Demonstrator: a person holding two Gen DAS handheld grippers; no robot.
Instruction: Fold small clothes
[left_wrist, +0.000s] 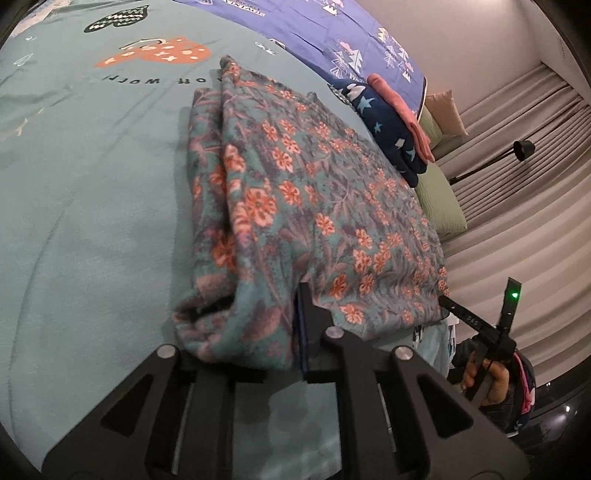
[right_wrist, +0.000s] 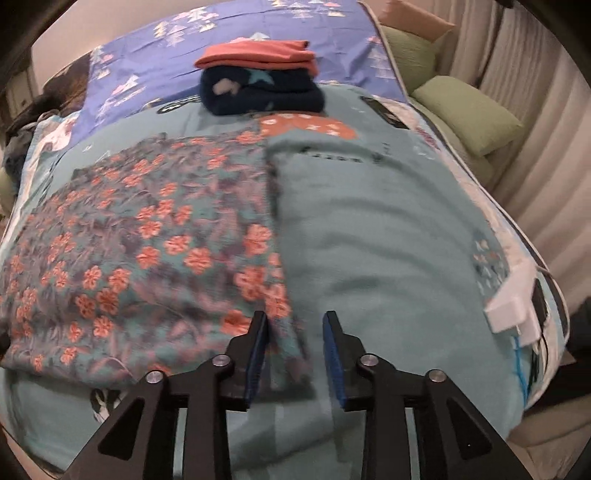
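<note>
Grippers first: left gripper (left_wrist: 280, 332) has its jaws nearly together, pinching the near folded edge of the floral garment (left_wrist: 295, 206), one finger buried under the fabric; right gripper (right_wrist: 295, 347) has its jaws parted, blue pads (right_wrist: 332, 350) clear of the cloth, with the garment's near corner lying loose between them. Floral garment lies folded on the teal bedspread (right_wrist: 388, 240), left of the right gripper's line in the right wrist view. Beyond it, near the purple sheet (right_wrist: 147, 62), a folded navy star-print piece (right_wrist: 258, 92) sits with a folded coral piece (right_wrist: 258, 55) stacked on top; green pillows (right_wrist: 461, 110) far right by the curtain (left_wrist: 517, 166).
</note>
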